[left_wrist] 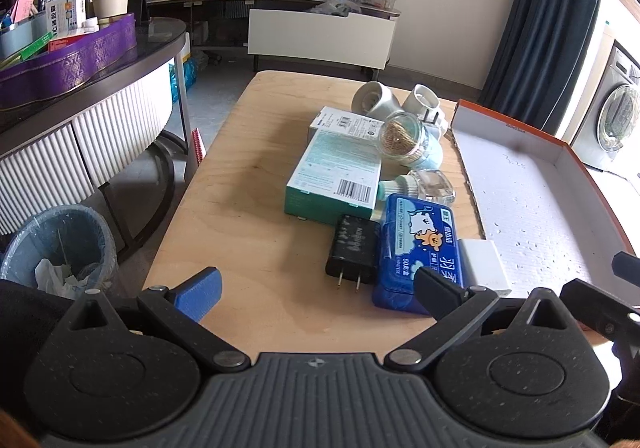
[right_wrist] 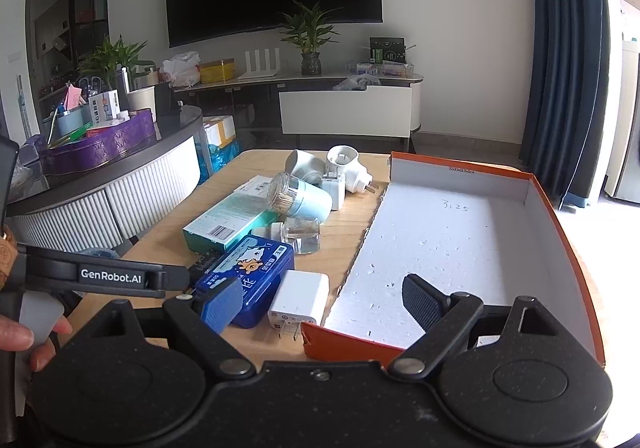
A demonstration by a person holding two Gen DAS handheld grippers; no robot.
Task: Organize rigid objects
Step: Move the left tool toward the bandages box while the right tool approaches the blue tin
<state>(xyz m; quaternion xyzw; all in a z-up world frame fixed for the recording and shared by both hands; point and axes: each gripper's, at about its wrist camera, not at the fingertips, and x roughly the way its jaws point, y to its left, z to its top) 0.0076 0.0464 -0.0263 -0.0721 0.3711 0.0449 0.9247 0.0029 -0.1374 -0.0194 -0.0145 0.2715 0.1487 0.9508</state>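
Living-room setting; wooden table (left_wrist: 256, 216) carrying the lot, TV wall behind.

Left gripper (left_wrist: 318, 290): jaws spread wide, nothing held, hovering low over the near table edge. Right gripper (right_wrist: 320, 304): likewise wide open and empty, straddling the near corner of the orange tray (right_wrist: 560, 232).

Just ahead of the left gripper: black plug adapter (left_wrist: 354, 246), rigid, likely light; take by the flat sides, prongs facing the gripper. Touching it, towards the right finger: blue case (left_wrist: 418, 248), hard, glossy, possibly slippery; grip across the short width. Beside that, against the tray wall: white charger (right_wrist: 300, 298), a compact block, easy hold.

Farther out: teal box (left_wrist: 336, 176), cardboard, may crush under a hard squeeze. Beyond, toothpick jar (left_wrist: 404, 138) on its side and a clear glass bottle (left_wrist: 434, 184); judged fragile, apt to roll.

Open room: tray interior bare; table left of the pile free. Tray wall and the table's edge are the catches.
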